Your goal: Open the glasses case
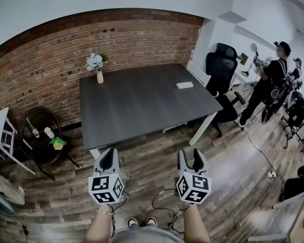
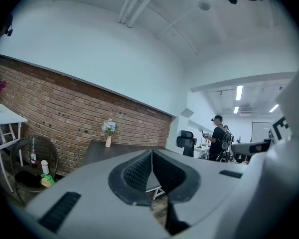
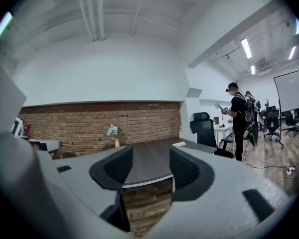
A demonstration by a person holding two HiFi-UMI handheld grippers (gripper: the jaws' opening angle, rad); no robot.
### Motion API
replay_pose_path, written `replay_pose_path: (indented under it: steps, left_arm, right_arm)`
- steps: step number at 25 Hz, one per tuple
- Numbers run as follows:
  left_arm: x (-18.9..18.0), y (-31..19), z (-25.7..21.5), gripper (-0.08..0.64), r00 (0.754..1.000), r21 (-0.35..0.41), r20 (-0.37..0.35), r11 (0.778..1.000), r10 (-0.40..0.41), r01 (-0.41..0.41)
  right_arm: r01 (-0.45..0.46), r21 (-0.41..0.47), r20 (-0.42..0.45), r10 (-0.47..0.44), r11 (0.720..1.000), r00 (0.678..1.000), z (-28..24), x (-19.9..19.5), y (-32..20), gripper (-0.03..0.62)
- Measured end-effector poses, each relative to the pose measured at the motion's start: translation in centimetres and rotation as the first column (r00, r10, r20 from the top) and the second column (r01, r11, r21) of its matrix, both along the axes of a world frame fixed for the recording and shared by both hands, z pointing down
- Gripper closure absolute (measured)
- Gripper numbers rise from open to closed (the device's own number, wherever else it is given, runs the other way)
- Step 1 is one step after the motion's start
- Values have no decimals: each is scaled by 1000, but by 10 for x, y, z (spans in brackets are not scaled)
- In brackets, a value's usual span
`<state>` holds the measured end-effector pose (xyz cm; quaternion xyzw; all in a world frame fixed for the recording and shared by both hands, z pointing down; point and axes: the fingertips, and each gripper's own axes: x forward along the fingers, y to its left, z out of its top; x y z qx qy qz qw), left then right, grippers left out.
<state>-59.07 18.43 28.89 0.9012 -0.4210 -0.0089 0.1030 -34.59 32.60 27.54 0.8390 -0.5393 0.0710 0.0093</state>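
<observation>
A small white glasses case [image 1: 184,85] lies shut near the far right edge of the dark table [image 1: 142,110]. It also shows as a pale sliver [image 3: 179,144] in the right gripper view. Both grippers hover over the wooden floor in front of the table's near edge, well short of the case. My left gripper [image 1: 110,159] [image 2: 152,158] is shut, its ribbed pads meeting with nothing between them. The right gripper [image 1: 190,159] [image 3: 150,168] is open, and only the table and floor show through the gap between its jaws.
A vase of flowers [image 1: 97,65] stands at the table's far left corner. A black office chair [image 1: 220,67] and a person [image 1: 267,82] are to the right. A round side table [image 1: 40,135] with bottles stands at the left. Cables and a power strip [image 1: 271,175] lie on the floor.
</observation>
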Motion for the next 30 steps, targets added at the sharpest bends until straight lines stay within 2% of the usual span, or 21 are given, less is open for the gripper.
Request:
replay_pose_path:
  steps: [7, 14, 20, 30]
  left_arm:
    - [16, -12, 3, 549, 999, -2, -8, 999, 52, -52]
    - [75, -21, 12, 549, 991, -11, 7, 991, 133, -133]
    - [152, -42, 13, 549, 989, 1, 3, 989, 151, -151]
    - [307, -75, 13, 549, 990, -17, 19, 990, 143, -143]
  right_arm:
    - [-60, -11, 2, 60, 998, 998, 3, 11, 6, 359]
    - [-139, -7, 16, 139, 990, 990, 7, 61, 12, 364]
    - [-165, 8, 27, 164, 986, 986, 11, 137, 4, 373]
    - [-121, -22, 66, 122, 992, 990, 23, 282, -33, 383]
